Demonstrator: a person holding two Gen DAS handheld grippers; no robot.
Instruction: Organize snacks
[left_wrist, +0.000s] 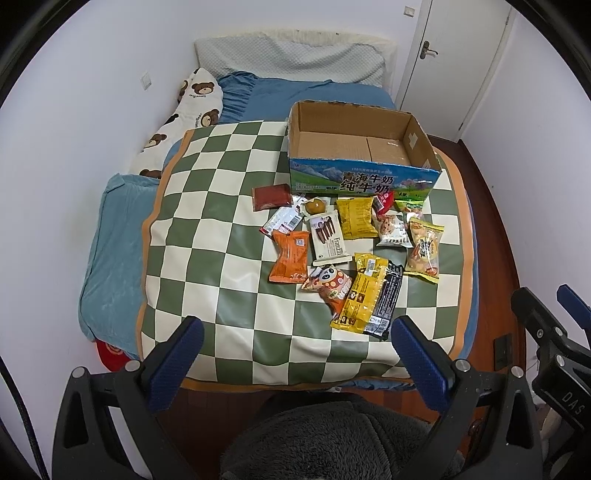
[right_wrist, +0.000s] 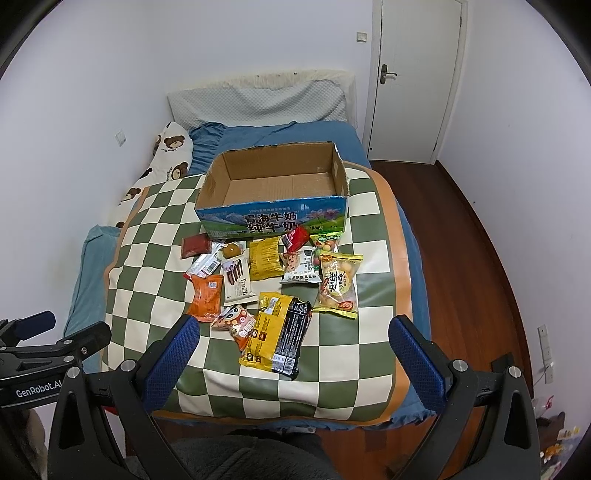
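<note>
Both grippers hang at the near edge of the bed, fingers spread wide and holding nothing: the left gripper (left_wrist: 295, 362) and the right gripper (right_wrist: 295, 360), each over the near edge of the green-and-white checkered mat (left_wrist: 221, 258) that covers the bed. Just past them sits the snack pile (right_wrist: 273, 291), scattered loose on the mat between its near edge and the box. Closest in are a yellow packet (right_wrist: 264, 334) and a black packet (right_wrist: 291, 336) lying side by side and touching, with a panda-print bag (right_wrist: 236, 319) beside them. An orange pouch (left_wrist: 290, 256) lies on the pile's left side, a bag of round crackers (right_wrist: 338, 286) on its right. The cardboard milk box (left_wrist: 360, 147) stands open and empty toward the mat's far right corner, a few packets right up against its front wall.
</note>
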